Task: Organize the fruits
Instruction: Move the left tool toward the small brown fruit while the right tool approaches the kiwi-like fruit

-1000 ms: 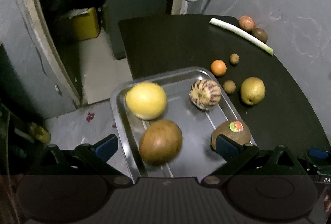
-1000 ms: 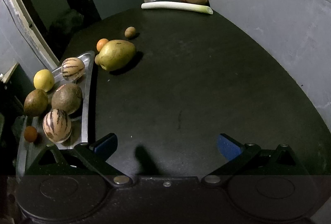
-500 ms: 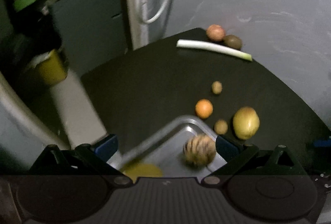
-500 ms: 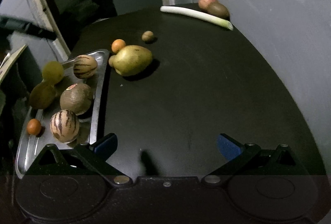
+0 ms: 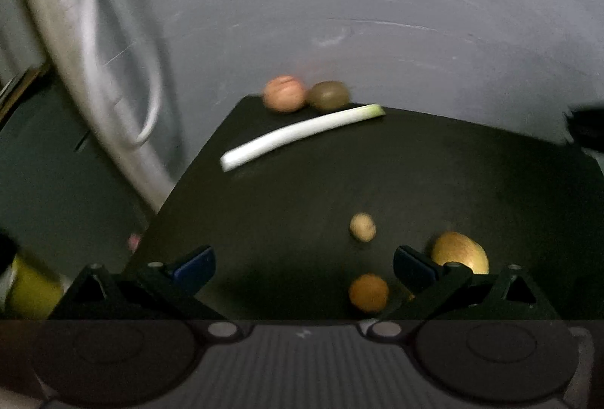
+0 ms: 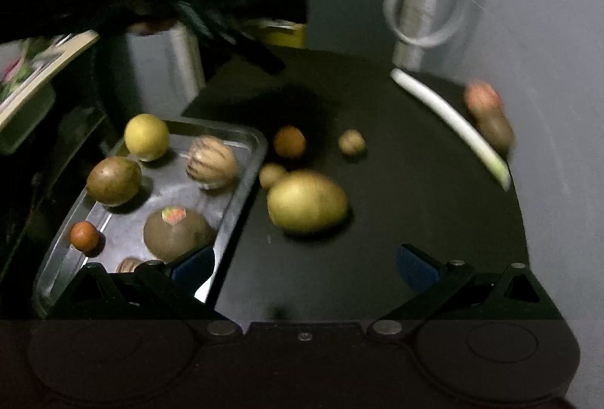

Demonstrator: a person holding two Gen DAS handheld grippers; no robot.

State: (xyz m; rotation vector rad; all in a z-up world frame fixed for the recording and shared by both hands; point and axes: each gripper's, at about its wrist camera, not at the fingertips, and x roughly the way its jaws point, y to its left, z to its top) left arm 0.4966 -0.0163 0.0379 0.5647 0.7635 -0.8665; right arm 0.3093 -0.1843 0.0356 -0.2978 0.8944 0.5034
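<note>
Left wrist view: left gripper (image 5: 304, 263) spread wide, holding nothing, above the black table (image 5: 302, 190). Between the fingers, a small tan fruit (image 5: 362, 227) and an orange (image 5: 368, 292); a yellow-green mango (image 5: 458, 252) half hidden behind the right finger. Farther back, a leek (image 5: 302, 136), then a blurred peach (image 5: 284, 93) touching a kiwi (image 5: 327, 94). Right wrist view: right gripper (image 6: 304, 267) also wide and empty. Mango (image 6: 306, 202) just beside the metal tray (image 6: 241, 190), which carries a lemon (image 6: 146, 136), a striped melon (image 6: 212, 161) and brown fruits; tray's near end cut off by the left finger.

Five fruits (image 6: 114, 180) lie in the metal tray (image 6: 247, 165); others (image 6: 306, 201) sit beside it.
</note>
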